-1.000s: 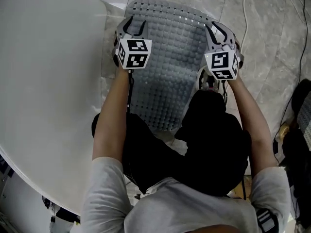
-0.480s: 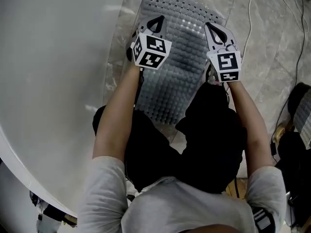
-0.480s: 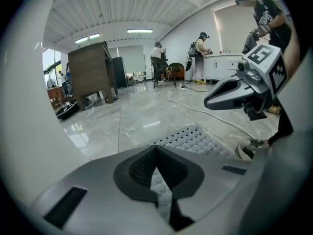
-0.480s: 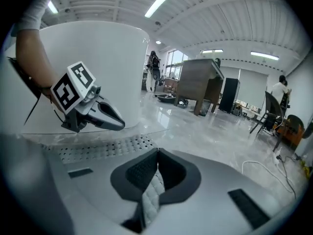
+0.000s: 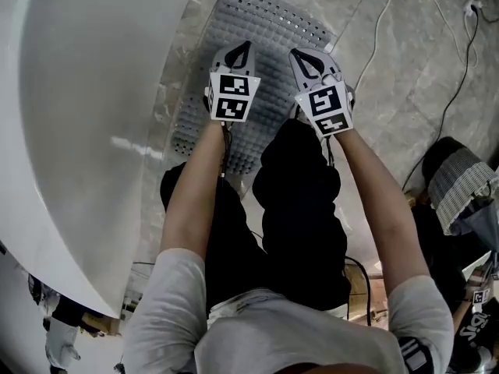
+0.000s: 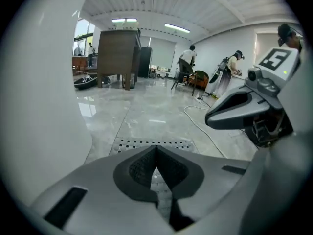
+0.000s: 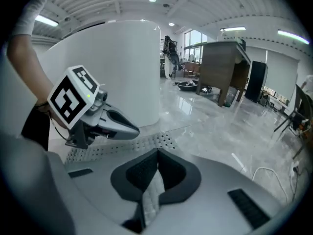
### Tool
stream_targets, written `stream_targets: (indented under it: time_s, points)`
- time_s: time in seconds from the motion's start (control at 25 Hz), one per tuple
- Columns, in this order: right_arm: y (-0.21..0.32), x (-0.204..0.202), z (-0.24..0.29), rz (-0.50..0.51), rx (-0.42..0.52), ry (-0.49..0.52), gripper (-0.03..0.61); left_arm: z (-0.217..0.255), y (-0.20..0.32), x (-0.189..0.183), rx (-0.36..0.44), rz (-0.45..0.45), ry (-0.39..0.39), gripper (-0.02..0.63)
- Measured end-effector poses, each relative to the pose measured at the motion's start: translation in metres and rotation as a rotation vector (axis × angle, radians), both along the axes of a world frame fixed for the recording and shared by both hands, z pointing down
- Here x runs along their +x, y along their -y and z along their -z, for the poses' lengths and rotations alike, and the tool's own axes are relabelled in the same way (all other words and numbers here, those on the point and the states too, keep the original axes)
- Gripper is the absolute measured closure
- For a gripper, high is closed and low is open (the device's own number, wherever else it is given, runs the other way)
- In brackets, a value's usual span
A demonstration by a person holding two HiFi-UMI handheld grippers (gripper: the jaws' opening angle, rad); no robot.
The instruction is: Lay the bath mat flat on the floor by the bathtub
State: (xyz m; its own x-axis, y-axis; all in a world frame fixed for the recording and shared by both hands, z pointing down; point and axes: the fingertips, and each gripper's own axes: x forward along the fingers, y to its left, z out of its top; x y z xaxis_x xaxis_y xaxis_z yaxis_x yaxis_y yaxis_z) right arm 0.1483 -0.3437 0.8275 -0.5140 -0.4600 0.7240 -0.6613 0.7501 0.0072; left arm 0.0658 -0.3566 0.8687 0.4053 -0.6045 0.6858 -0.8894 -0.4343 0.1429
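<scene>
The grey studded bath mat [image 5: 265, 29] lies spread flat on the marble floor, its left edge along the white bathtub [image 5: 86, 115]. My left gripper [image 5: 240, 47] hovers over the mat's middle, shut with nothing in it. My right gripper [image 5: 300, 54] hangs just to its right, also shut and empty. In the left gripper view the pads meet at the gripper's tip [image 6: 156, 148], with the mat's perforated far edge [image 6: 146, 144] beyond and the right gripper [image 6: 210, 119] alongside. In the right gripper view the closed jaws [image 7: 157, 153] point over the mat [image 7: 122, 146], beside the left gripper [image 7: 134, 129].
The person's knees in black trousers [image 5: 296, 185] crouch at the mat's near end. A white cable [image 5: 390, 22] snakes across the floor to the right. A woven basket-like object [image 5: 460, 181] sits far right. A wooden desk [image 6: 117, 55] and people stand far off.
Both grippers left the mat's side edges, closed their jaws, rose and drew together over the mat's middle. The mat stays flat on the floor.
</scene>
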Motion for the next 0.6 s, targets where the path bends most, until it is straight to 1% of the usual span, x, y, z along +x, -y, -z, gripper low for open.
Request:
stream_targets:
  time_s: [0.04,0.12,0.2,0.24,0.32,0.4,0.52,0.6]
  points:
    - [0.0,0.002,0.011,-0.005,-0.018,0.009,0.566,0.011,-0.006,0.002,-0.007,-0.005,0.014,0.601]
    - [-0.001,0.005,0.029,-0.024,-0.08,0.034,0.566,0.032,-0.018,-0.002,-0.04,0.014,0.018,0.601]
    - [-0.013,0.007,0.038,-0.02,-0.155,0.023,0.566,0.054,-0.034,-0.013,-0.087,0.052,0.008,0.601]
    - [-0.018,0.01,0.045,-0.009,-0.176,0.006,0.566,0.064,-0.04,-0.017,-0.106,0.066,0.006,0.601]
    - [-0.021,0.014,0.068,0.003,-0.172,-0.021,0.566,0.086,-0.047,-0.022,-0.129,0.081,0.015,0.601]
    - [-0.015,0.014,0.094,-0.024,-0.149,-0.02,0.566,0.11,-0.043,-0.027,-0.131,0.106,0.019,0.601]
    - [-0.017,0.009,0.13,-0.069,-0.156,0.012,0.566,0.147,-0.042,-0.029,-0.125,0.18,0.004,0.601]
    - [-0.021,0.007,0.158,-0.08,-0.164,0.039,0.566,0.172,-0.046,-0.022,-0.123,0.208,-0.004,0.601]
